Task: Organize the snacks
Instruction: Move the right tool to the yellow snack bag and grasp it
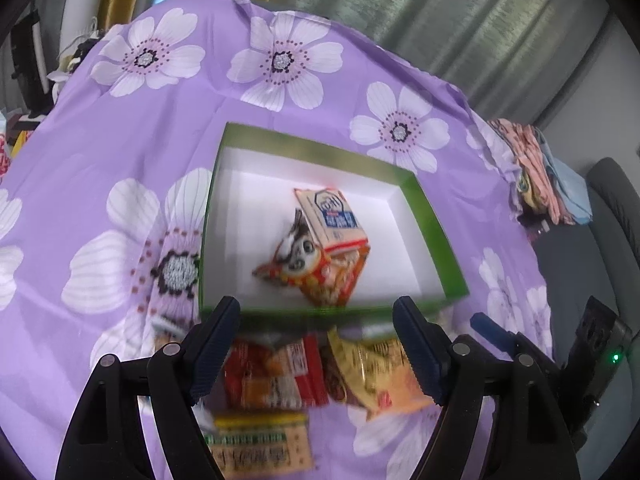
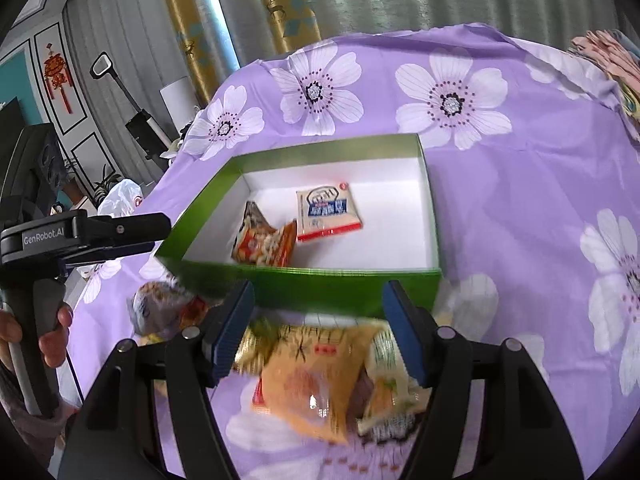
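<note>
Left tongs point(image 1: 316, 352) wide, nothing between the pads. Below them, loose packets blurred: a red one point(image 1: 276, 376), a yellow-orange one point(image 1: 376, 376), print unreadable. Right tongs point(image 2: 318, 332) also wide and empty, over an orange packet point(image 2: 316, 384), smeared by motion. Beyond, green box point(image 2: 320, 284) on the purple flowered desk cloth point(image 2: 520, 208). Inside it, a pale packet point(image 2: 328, 212) overlapping an orange packet point(image 2: 264, 244). Far edge of the desk cut off.

loose snack packets point(image 2: 320, 368) motion-blurred, yellow-green packet point(image 1: 260, 452) cut off below
</note>
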A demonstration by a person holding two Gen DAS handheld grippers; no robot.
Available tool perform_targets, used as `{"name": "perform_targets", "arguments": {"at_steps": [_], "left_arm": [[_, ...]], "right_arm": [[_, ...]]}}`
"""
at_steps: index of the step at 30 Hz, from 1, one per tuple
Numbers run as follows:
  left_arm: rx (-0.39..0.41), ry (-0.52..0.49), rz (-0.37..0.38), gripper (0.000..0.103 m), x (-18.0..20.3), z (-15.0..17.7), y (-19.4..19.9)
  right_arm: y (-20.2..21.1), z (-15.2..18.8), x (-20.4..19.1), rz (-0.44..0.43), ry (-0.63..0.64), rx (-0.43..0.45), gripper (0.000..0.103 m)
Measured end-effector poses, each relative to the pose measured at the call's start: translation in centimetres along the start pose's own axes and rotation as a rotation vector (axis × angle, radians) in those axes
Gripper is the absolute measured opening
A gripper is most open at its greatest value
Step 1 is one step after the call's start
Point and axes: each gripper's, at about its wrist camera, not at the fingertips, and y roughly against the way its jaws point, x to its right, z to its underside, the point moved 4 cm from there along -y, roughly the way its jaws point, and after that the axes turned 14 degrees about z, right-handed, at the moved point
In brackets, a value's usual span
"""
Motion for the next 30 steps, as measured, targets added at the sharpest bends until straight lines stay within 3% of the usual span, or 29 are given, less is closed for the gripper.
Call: {"name": "perform_targets", "arguments": {"at_steps": [1,3,5,12,19,24,26,30], "left_arm": [[-0.005,-0.001,0.002,0.080,0.1,0.4,0.3],[-0.013,0.002,0.008,0.094,0.2,1.3,0.7],[-0.011,0.001,0.018,0.097,0.5,2.1,1.3],[-0.043,0.019,0.035,0.097,0.4,4.5,2.2],[-0.061,0.091,0.148,0.098,0.8,6.3,2.1],[-0.065,-0.001,0.178,0.098,2.3,6.6,1.7],[-0.089,-0.009,0.210,0.099,2.4,6.9,1.3],[-0.144,-0.013,0.197,0.099,2.1,7.9,0.3]], "right_arm": [[0.2,0.2,0.0,0.000,0.000,-0.001,0.067],[0.8,0.9,0.1,-0.003,0.002,-0.004,0.067],[1.4,1.5,-0.1,-0.013,0.009,-0.007,0.067],[3.0,3.7,-1.3,-0.041,0.053,-0.025,0.067],[3.6,5.6,-2.4,-0.062,0.087,-0.046,0.068],[4.1,6.0,-3.1,-0.063,0.123,-0.034,0.068],[4.1,6.1,-3.3,-0.063,0.140,-0.029,0.069],[3.7,6.4,-3.8,-0.069,0.177,-0.028,0.069]]}}
